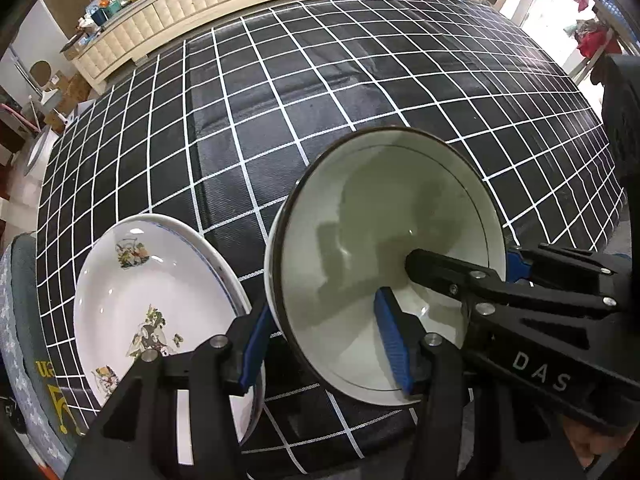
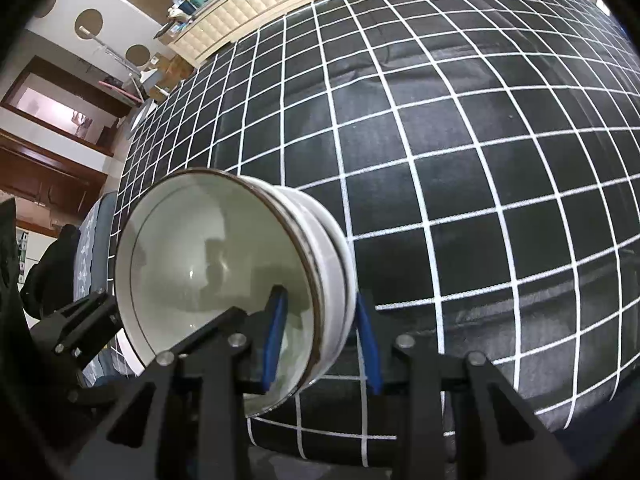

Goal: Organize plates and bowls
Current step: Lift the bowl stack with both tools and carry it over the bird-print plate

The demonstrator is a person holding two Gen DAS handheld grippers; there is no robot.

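Observation:
A stack of white bowls with dark rims [image 1: 384, 236] stands on the black grid-patterned cloth; in the right wrist view [image 2: 208, 264] it fills the lower left. My left gripper [image 1: 324, 344] straddles the near rim, one blue pad inside, one outside, with gaps showing. My right gripper [image 2: 320, 344] straddles the stack's right rim the same way; it also shows in the left wrist view [image 1: 460, 268]. A stack of white plates with painted figures [image 1: 148, 300] lies left of the bowls.
The black cloth with white grid lines [image 1: 320, 100] covers the table. A cream tufted cabinet [image 1: 172, 12] with clutter stands beyond the far edge. A grey chair cushion [image 1: 24, 340] sits at the left table edge.

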